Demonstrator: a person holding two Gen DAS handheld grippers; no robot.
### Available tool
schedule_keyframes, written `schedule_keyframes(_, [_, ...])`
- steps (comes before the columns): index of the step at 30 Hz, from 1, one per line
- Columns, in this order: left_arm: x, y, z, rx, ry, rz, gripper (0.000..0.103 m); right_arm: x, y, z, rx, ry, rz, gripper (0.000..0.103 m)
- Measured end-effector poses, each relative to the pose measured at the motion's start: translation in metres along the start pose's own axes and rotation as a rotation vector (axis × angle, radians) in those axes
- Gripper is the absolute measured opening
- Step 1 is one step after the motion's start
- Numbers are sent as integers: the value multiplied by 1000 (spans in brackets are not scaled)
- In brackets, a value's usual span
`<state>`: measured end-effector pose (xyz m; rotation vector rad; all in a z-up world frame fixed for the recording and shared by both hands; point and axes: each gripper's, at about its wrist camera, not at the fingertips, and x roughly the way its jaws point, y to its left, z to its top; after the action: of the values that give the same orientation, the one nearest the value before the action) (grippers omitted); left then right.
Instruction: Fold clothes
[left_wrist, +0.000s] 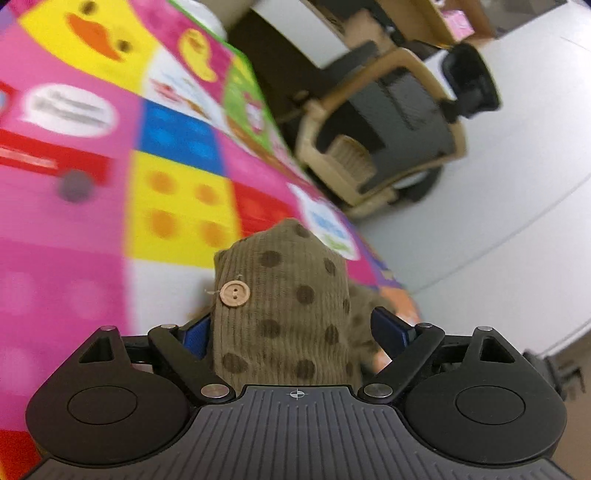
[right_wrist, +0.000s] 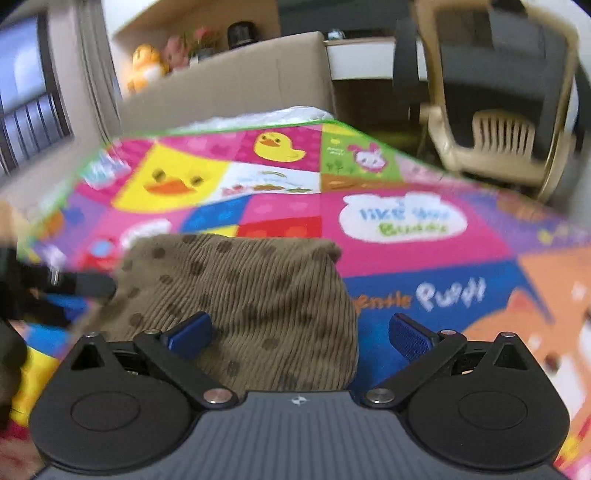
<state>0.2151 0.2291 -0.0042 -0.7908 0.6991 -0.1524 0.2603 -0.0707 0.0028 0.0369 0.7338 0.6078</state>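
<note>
On a bright cartoon play mat (right_wrist: 406, 236), an olive dotted corduroy garment (right_wrist: 258, 291) is lying bunched between the left gripper (left_wrist: 295, 332), whose wide-spread fingers (left_wrist: 388, 328) are gripping nothing, and the equally open right gripper (right_wrist: 299, 332).

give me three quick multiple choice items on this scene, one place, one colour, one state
1. Where does the garment lie?
A on the chair
B on the mat
C in the box

2. What colour is the garment?
A olive-brown with dark dots
B plain white
C red stripes

3. How are the right gripper fingers?
A shut on the mat
B shut empty
C spread wide

Key: 1 B, the mat shows all round the cloth; 2 A, spotted corduroy in both views; 3 C, a broad gap between the blue pads.
</note>
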Motion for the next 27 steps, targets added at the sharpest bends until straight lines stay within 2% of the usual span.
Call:
schedule_keyframes(2, [-12,2,-6,34,0,-14,93,-5,-6,-10,29,23,45,101])
schedule_keyframes(4, [-20,1,-12,69,4,-36,93,-7,-9,-20,42,45,82,89])
schedule_keyframes(6, [-21,0,-21,92,21,-56,92,-6,-6,-29,46,59,111,67])
schedule_keyframes(8, [-15,0,-29,99,52,-54,85,-3,-2,-28,59,57,121,56])
schedule_keyframes(9, [-14,1,-31,95,56,-55,83,-3,2,-26,51,47,124,46])
schedule_keyframes(11, [-12,5,-36,82,57,-60,81,-2,4,-16,31,19,94,40])
schedule_keyframes(15, [-13,1,-30,61,-4,-87,80,1,5,4,-6,-39,18,40])
schedule_keyframes(16, [-11,0,-28,58,-20,-87,79,4,5,6,-17,-39,-24,40])
schedule_keyframes(18, [-4,1,-24,60,-42,-54,79,3,4,3,-41,-38,-97,43])
schedule_keyframes(21, [-2,3,-29,61,-42,-12,82,-17,10,-8,-67,-67,-109,46])
schedule_keyframes(22, [-6,0,-34,71,-44,-8,83,-27,18,-14,-96,-86,-92,49])
schedule_keyframes(24, [-16,-5,-44,113,-48,12,90,-43,36,-30,-166,-102,-22,64])
schedule_keyframes(27, [-28,-11,-64,212,-70,59,92,-48,56,-55,-242,-81,58,70])
